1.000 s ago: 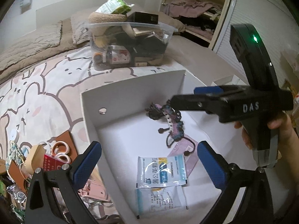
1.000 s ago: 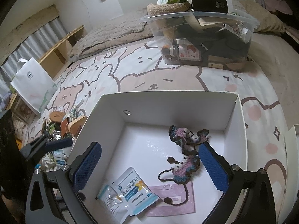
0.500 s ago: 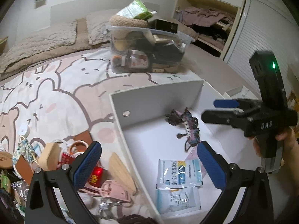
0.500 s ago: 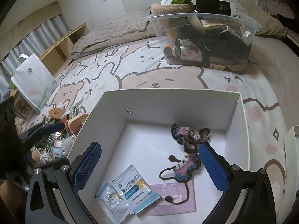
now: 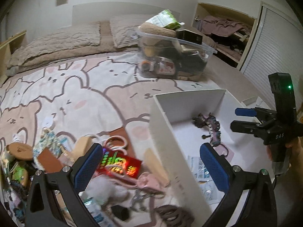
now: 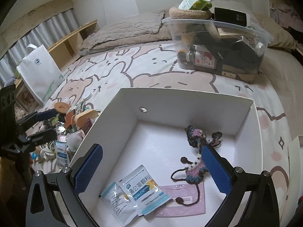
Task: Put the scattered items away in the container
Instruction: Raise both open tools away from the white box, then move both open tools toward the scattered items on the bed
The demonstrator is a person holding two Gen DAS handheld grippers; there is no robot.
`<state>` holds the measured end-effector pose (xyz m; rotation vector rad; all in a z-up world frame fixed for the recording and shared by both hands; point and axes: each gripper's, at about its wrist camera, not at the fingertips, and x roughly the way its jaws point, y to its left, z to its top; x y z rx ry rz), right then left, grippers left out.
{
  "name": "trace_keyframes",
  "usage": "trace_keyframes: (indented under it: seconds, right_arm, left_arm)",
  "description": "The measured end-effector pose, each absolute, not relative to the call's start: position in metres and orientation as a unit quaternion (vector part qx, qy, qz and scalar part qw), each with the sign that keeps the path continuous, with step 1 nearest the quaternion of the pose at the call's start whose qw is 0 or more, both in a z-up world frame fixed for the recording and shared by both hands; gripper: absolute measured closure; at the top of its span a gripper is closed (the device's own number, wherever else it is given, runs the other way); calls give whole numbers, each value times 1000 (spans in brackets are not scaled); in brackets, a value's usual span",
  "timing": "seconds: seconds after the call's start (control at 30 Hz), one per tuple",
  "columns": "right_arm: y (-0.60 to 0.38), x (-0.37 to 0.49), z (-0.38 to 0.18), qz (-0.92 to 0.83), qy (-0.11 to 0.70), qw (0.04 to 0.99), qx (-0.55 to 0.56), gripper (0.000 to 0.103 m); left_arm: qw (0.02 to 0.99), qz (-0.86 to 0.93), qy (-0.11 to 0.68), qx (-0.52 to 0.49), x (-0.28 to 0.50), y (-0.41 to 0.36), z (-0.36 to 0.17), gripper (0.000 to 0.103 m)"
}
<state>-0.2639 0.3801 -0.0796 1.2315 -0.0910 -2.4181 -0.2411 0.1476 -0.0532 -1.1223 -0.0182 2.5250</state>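
Both pairs of fingers are spread wide and hold nothing. Right gripper (image 6: 151,166) hangs over the white box (image 6: 187,94), which holds two sachets (image 6: 132,194), a pink card (image 6: 181,202) and a crocheted charm (image 6: 197,151). Left gripper (image 5: 149,164) straddles the box wall above the scattered pile (image 5: 62,160) on the bed (image 5: 85,98).
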Motion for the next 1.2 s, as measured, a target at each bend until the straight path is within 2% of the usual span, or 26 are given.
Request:
trace_keyframes:
  seconds: [0.3, 0.67, 1.2]
  right_arm:
    - [357, -255, -75, -876, 6, 225, 427, 0]
    - [337, -245, -71, -883, 11, 228, 410, 0]
    - [290, -206, -33, -890, -46, 246, 382, 0]
  left_arm:
    - [156, 905, -10, -396, -222, 97, -49, 0]
    - [129, 910, -9, -393, -203, 48, -47, 0]
    - [92, 917, -38, -386, -168, -30, -54, 0]
